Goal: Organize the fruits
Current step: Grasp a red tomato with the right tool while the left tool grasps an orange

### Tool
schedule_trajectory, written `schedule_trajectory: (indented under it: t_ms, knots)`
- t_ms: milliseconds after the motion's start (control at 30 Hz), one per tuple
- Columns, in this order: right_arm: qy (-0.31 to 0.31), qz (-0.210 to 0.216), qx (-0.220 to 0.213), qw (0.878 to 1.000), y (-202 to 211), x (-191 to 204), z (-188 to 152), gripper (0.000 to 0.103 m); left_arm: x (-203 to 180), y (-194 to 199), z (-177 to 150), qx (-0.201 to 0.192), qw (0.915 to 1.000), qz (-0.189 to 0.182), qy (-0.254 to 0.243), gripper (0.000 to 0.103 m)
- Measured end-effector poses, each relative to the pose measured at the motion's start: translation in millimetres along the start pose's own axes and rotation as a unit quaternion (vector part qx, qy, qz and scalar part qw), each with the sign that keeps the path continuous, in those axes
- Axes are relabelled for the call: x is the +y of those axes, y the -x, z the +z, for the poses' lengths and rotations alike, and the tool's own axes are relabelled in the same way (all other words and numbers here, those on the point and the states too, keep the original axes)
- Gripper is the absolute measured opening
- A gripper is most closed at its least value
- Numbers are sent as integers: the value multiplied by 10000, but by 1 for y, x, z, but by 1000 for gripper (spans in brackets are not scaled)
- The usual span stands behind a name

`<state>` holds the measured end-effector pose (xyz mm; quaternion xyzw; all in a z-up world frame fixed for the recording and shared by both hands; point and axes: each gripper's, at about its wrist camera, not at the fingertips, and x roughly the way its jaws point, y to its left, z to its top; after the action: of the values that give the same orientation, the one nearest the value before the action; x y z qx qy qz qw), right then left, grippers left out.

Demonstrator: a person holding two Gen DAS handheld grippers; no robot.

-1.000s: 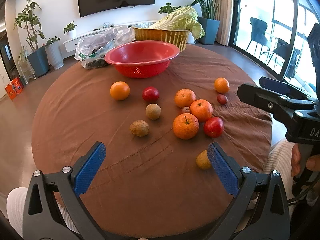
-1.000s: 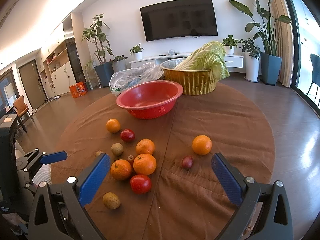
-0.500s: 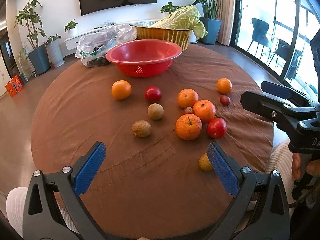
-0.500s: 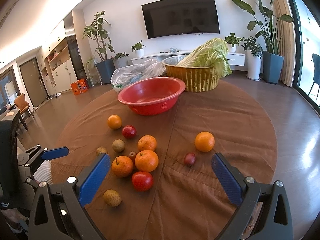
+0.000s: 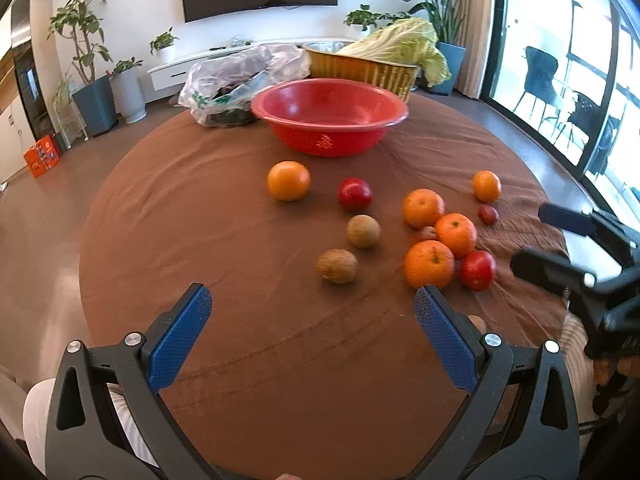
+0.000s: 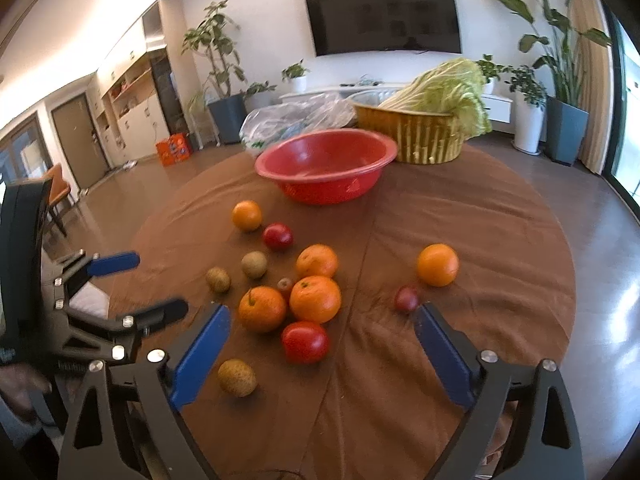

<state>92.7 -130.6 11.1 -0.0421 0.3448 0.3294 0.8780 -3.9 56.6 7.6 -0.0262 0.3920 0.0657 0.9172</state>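
While the fruits are being shown from both wrist views, each view is offering something the other is not. A window with chairs beyond it is being shown only in the left wrist view, and a cabinet wall with a door is being shown only in the right wrist view. A brown round fruit is being seen whole in the right wrist view, whereas in the left wrist view it is being largely hidden behind a blue finger pad.

The left gripper is being held wide open above the near edge of the brown tablecloth, with nothing between its fingers. The right gripper is likewise being held wide open and empty; a red fruit is lying on the cloth between its fingertips, slightly ahead of them.

A cluster of three oranges is lying ahead and to the right of the left gripper, with a red fruit touching the nearest one. A lone orange is lying farther ahead, near the red basin, which is standing upright and mouth-up at the far side of the table. A cabbage is being held in a yellow basket behind the basin, its long axis tilted up toward the left. The fruits are round, so no clear long axis is being shown.
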Motion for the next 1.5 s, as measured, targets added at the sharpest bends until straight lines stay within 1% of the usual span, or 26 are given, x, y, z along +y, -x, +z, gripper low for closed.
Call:
schedule_trajectory:
  t_ms: [67,133,300,467,567,600,633,700,733,800,1267,1367,1500]
  knots:
    - [102,33,140,9998,-4,4,-2,89,6,-1,1,4,10000,0,75,103]
    - [172,72,304,9994,-10,8,-4,81,11,-2,2,12,9999,19,122,103]
    - [269,109,585,9979,-18,11,-8,71,18,-7,4,41,9997,2,224,103]
    - [246,128,723,9970,-25,11,-10,63,22,-11,6,53,9996,-25,294,103]
    - [315,144,833,9959,-30,14,-12,56,25,-14,8,76,9994,-38,330,103]
    - [348,135,889,9953,-33,15,-13,50,26,-15,10,81,9993,-41,349,103]
    - [370,126,948,9947,-36,16,-14,47,26,-16,10,84,9993,-45,365,103]
    - [384,82,1004,9942,-38,16,-15,43,29,-18,12,94,9991,-68,408,103]
    - [373,66,1009,9942,-37,15,-15,39,29,-19,13,101,9990,-81,425,103]
    - [321,70,1003,9944,-38,12,-15,34,31,-21,15,110,9988,-126,456,103]
    - [63,260,931,9953,-34,4,-12,34,33,-38,40,108,9976,-391,566,103]
    - [11,282,905,9955,-33,2,-11,34,35,-46,51,79,9976,-362,594,103]
    - [-43,329,852,9958,-31,0,-10,34,43,-62,72,126,9959,-467,766,103]
